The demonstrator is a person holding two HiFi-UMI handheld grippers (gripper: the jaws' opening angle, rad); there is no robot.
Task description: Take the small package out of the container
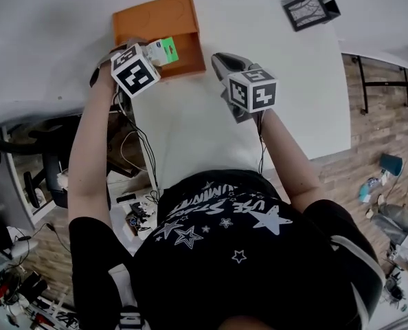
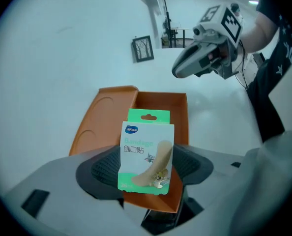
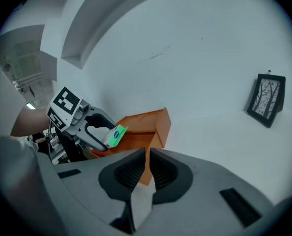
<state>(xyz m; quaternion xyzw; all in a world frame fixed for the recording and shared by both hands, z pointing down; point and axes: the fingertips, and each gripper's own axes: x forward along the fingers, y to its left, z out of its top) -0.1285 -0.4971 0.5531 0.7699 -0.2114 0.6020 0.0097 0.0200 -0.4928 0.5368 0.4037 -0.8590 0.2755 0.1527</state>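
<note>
1. Dark ribbed pads (image 2: 99, 173) of the left gripper (image 2: 146, 181) sit closest to the lens. They are clamped from both sides on the lower part of a flat green-and-white cardboard bandage packet (image 2: 146, 151).
2. That packet stands upright between the jaws. Its long axis runs along their reach, its hang-tab end points away from the gripper, and its printed face is towards the camera.
3. Just beyond and below it is the orange open-topped plastic box (image 2: 181, 117), with a flat orange flap lying out to its left. In the head view the packet (image 1: 166, 49) hangs over the box's near-left corner. In the right gripper view it shows above the orange wall, so I judge it lifted out of the box but not yet carried clear of it.
4. The coming move turns on this: bare white table (image 1: 190, 129) lies towards the person and to the right of the box. I judge that drawing the packet back along its own long axis should clear the wall.
5. The right gripper (image 1: 221, 62) hovers over the table just right of the box, well apart from the packet. Its jaws are drawn together to a bare slit and hold nothing, so the left hand is the nearer one and already has the grip.
6. A small black-framed picture (image 1: 307, 9) stands far to the right, out of the way.
</note>
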